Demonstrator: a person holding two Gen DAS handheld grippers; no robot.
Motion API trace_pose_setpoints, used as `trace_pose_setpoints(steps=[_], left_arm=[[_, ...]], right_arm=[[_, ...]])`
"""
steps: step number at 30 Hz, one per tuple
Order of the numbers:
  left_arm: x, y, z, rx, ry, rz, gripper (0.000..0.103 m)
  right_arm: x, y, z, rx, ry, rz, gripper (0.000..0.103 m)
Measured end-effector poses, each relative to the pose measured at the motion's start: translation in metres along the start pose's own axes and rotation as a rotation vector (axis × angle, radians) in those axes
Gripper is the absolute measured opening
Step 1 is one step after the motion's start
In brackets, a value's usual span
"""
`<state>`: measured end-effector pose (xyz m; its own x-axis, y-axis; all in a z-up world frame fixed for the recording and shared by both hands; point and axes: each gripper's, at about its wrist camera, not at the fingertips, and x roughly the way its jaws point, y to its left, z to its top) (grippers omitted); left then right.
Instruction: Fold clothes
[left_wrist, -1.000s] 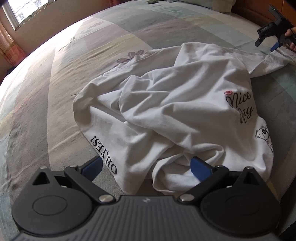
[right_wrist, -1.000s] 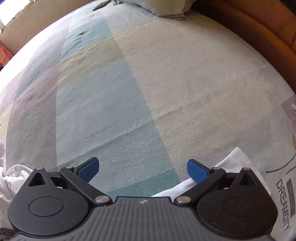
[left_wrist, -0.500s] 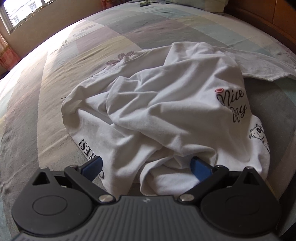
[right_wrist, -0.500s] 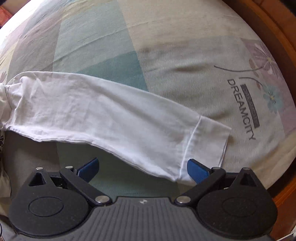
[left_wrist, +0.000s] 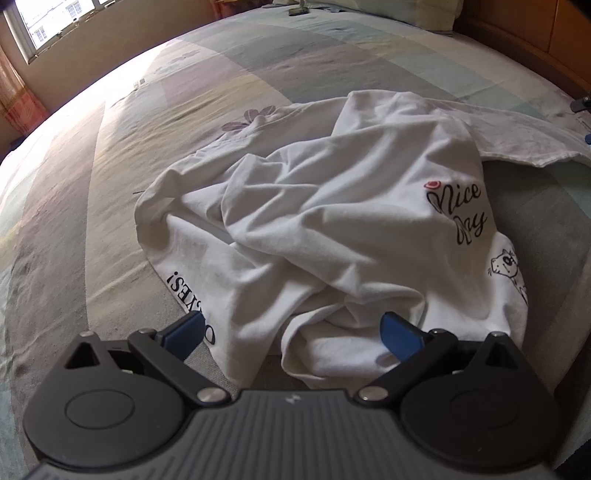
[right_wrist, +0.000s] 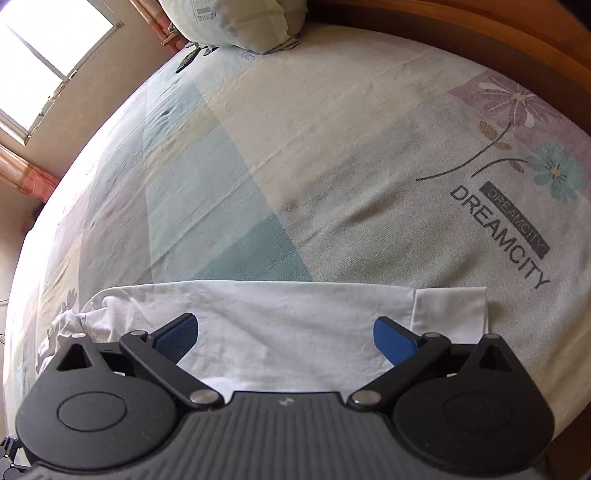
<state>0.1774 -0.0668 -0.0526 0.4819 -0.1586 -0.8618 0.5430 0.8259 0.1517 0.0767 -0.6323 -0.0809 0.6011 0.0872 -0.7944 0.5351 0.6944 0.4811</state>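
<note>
Sunlight falls on the bed (left_wrist: 110, 155), where the white shirt (left_wrist: 332, 221) lies bunched up in the middle. Left gripper (left_wrist: 291, 326) and right gripper (right_wrist: 286, 334) both have jaws spread wide, holding nothing. Grabbing the lump could catch two layers and tangle it more.

Right gripper (right_wrist: 286, 334) gapes over white sleeve (right_wrist: 295, 314)

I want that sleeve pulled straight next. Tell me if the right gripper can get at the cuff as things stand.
Probably yes. The right gripper is open over the flat sleeve, and the cuff lies uncovered just beside its right finger.
</note>
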Motion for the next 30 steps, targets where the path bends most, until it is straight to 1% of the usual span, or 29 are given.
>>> trace_pose_setpoints(steps=[2,3,5,6,7,9,11,13,14,16,19,21,23,25,28,30], left_arm=[[0.002,0.001,0.0,-0.008,0.0,-0.005,0.101],[0.006,0.003,-0.002,-0.023,0.004,-0.016,0.101],[0.016,0.007,-0.006,-0.053,0.013,-0.038,0.101],[0.021,0.01,-0.008,-0.069,0.017,-0.05,0.101],[0.026,0.012,-0.01,-0.084,0.021,-0.061,0.101],[0.034,0.021,-0.016,-0.152,0.024,-0.096,0.103],[0.034,0.028,-0.021,-0.19,0.023,-0.118,0.102],[0.026,0.031,-0.026,-0.191,0.006,-0.103,0.102],[0.022,0.033,-0.028,-0.188,-0.003,-0.092,0.102],[0.016,0.039,-0.031,-0.198,-0.02,-0.071,0.102],[0.009,0.051,-0.035,-0.247,-0.039,-0.07,0.102],[0.003,0.057,-0.037,-0.272,-0.066,-0.069,0.102],[0.001,0.057,-0.039,-0.273,-0.079,-0.08,0.102],[0.006,0.053,-0.039,-0.258,-0.077,-0.073,0.102],[0.018,0.054,-0.038,-0.302,-0.077,-0.042,0.103],[0.021,0.059,-0.041,-0.342,-0.07,0.011,0.103]], right_arm=[[0.013,0.007,-0.01,-0.015,-0.002,0.042,0.103],[0.02,0.011,-0.016,-0.027,0.0,0.044,0.103],[0.035,0.017,-0.031,-0.056,0.003,0.017,0.103],[0.034,0.022,-0.039,-0.097,-0.047,-0.003,0.103],[0.034,0.027,-0.046,-0.124,-0.07,-0.024,0.103],[0.038,0.038,-0.056,-0.195,-0.096,-0.086,0.103],[0.042,0.05,-0.061,-0.27,-0.091,-0.148,0.103],[0.043,0.062,-0.066,-0.306,-0.076,-0.21,0.103],[0.041,0.067,-0.069,-0.306,-0.075,-0.215,0.103],[0.035,0.078,-0.079,-0.292,-0.089,-0.164,0.103],[0.029,0.1,-0.099,-0.253,-0.096,-0.065,0.103],[0.029,0.119,-0.116,-0.246,-0.098,-0.02,0.103],[0.026,0.136,-0.132,-0.243,-0.11,0.024,0.103],[0.024,0.152,-0.149,-0.232,-0.124,0.063,0.103],[0.023,0.172,-0.171,-0.231,-0.127,0.097,0.103],[0.021,0.185,-0.184,-0.248,-0.112,0.117,0.103]])
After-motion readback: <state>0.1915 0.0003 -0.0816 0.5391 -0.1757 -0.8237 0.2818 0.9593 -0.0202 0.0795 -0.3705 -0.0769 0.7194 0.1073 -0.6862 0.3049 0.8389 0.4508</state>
